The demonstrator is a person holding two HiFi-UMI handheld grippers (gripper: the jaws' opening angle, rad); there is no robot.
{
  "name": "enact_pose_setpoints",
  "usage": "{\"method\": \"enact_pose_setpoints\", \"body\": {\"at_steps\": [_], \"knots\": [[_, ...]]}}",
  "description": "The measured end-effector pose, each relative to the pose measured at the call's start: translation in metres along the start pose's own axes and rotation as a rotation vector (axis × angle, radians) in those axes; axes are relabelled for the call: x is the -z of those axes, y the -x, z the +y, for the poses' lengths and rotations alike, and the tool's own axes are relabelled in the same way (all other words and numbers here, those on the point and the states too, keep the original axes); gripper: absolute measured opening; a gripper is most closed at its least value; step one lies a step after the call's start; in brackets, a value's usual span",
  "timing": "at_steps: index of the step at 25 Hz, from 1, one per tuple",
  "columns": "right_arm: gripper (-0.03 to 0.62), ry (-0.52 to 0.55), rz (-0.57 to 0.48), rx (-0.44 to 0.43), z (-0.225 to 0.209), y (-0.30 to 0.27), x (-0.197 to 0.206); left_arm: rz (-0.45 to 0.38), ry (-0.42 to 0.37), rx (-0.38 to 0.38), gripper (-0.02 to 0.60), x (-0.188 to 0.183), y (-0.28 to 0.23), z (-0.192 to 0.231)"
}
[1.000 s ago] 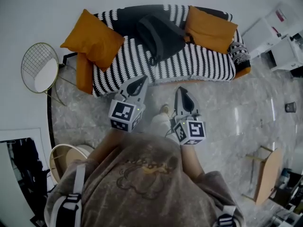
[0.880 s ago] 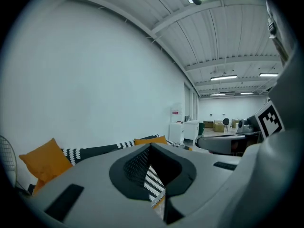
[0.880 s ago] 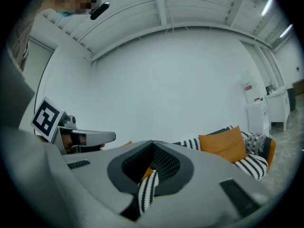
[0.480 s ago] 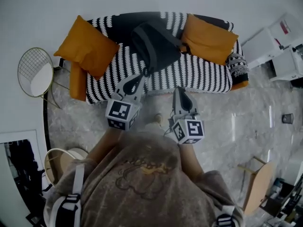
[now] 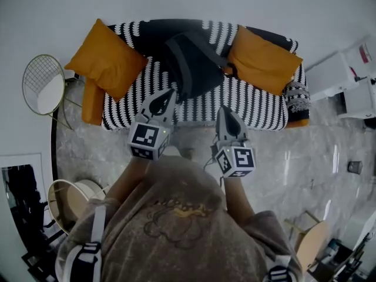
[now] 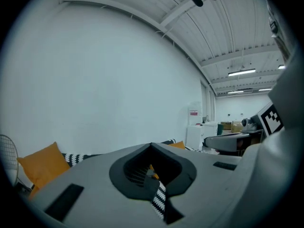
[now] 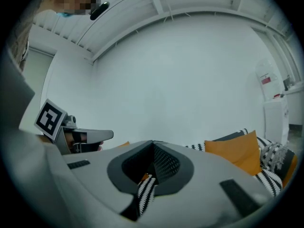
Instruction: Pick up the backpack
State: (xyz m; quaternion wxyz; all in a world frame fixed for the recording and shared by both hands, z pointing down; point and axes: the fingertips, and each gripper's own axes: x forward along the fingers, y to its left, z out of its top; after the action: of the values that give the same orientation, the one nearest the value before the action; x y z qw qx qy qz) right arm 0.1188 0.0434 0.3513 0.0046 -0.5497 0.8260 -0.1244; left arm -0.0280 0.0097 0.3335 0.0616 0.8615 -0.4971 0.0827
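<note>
While both grippers hover mid-frame in the head view, the backpack point(image 5: 191, 63) (dark grey) lies on the striped sofa point(image 5: 258, 101) at upper centre, between an orange cushion point(image 5: 106, 60) at upper left and a second cushion point(image 5: 264, 60) at upper right; left gripper point(image 5: 169, 93) jaws pressed together, nothing in them; right gripper point(image 5: 224, 109) likewise closed, empty; left tip seems just below the backpack, contact unclear; right tip at the sofa's front edge; wire chair point(image 5: 44, 84) far left.
</note>
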Motion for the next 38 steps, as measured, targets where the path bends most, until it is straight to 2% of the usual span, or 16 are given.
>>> {"method": "enact_pose_setpoints", "body": {"at_steps": [6, 15, 19, 25, 34, 38], "knots": [[0.005, -0.005, 0.022, -0.034, -0.017, -0.035, 0.001, -0.012, 0.016, -0.043, 0.000, -0.010, -0.031, 0.016], [0.005, 0.000, 0.041, -0.069, -0.032, -0.097, 0.000, -0.011, 0.022, -0.060, 0.000, -0.011, -0.079, 0.050], [0.005, 0.000, 0.052, -0.080, -0.039, -0.131, -0.001, -0.013, 0.049, -0.045, 0.000, -0.012, -0.105, 0.064], [0.005, -0.001, 0.062, -0.101, -0.052, -0.186, -0.007, -0.002, 0.049, -0.048, 0.000, -0.011, -0.151, 0.093], [0.005, 0.001, 0.033, -0.088, -0.067, -0.257, -0.029, -0.014, 0.050, -0.052, 0.000, -0.023, -0.203, 0.136], [0.006, 0.009, 0.033, -0.106, -0.071, -0.277, -0.036, -0.015, 0.084, -0.062, 0.000, -0.029, -0.219, 0.147]]}}
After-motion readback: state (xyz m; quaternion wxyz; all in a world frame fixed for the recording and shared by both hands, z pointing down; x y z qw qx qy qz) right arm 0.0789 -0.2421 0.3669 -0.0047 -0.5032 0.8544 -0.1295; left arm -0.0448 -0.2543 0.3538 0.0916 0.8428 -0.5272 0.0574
